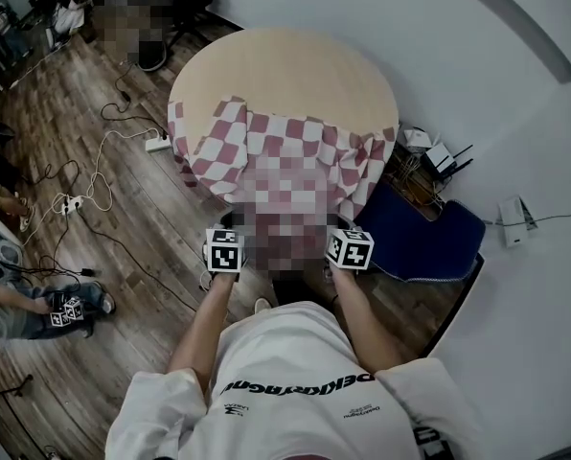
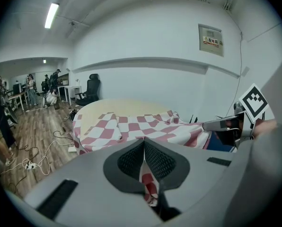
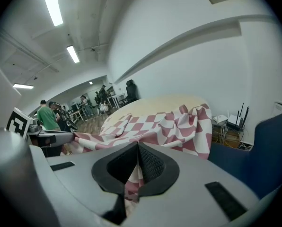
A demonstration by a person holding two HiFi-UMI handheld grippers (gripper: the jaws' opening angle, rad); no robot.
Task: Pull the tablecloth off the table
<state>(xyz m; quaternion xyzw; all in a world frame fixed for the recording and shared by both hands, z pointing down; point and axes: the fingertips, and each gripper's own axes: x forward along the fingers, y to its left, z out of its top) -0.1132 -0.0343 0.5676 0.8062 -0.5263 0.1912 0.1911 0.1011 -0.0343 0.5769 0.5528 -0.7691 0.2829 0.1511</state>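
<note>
While the L gripper (image 2: 144, 143) and R gripper (image 3: 137, 148) sit low in front of the person (image 1: 295, 372), side by side in head view, each is clamped on the cloth (image 1: 285, 151). L gripper view shows a red/white fold pinched btwn the black ribbed fingers (image 2: 160, 162), w/ a scrap hanging below them. R gripper view shows the same: a checked strip nipped btwn that pair of fingers (image 3: 151, 164). No gap at either pair; pads meet on fabric. Cloth is red-and-white check, bunched and creased over the near half of the round bench (image 1: 285, 70); the far half of the pale wood top is bare. Near edge of the cloth is off the rim and runs toward the grippers, its R side drooping down the bench edge next to a blue seat (image 1: 429, 233). The L cube (image 1: 224, 251) and R cube (image 1: 350, 247) show apart in head view. L gripper view has the R cube at far right; R gripper view has the L cube at far left. Floor (image 1: 142, 257) is dark plank, w/ a white power strip (image 1: 157, 143) and loose cables (image 1: 94, 185) left of the bench. A router (image 1: 444, 159) w/ antennas sits by the wall (image 1: 496, 75), right of the bench. An office chair (image 2: 90, 90) and other people stand far back in the room.
</note>
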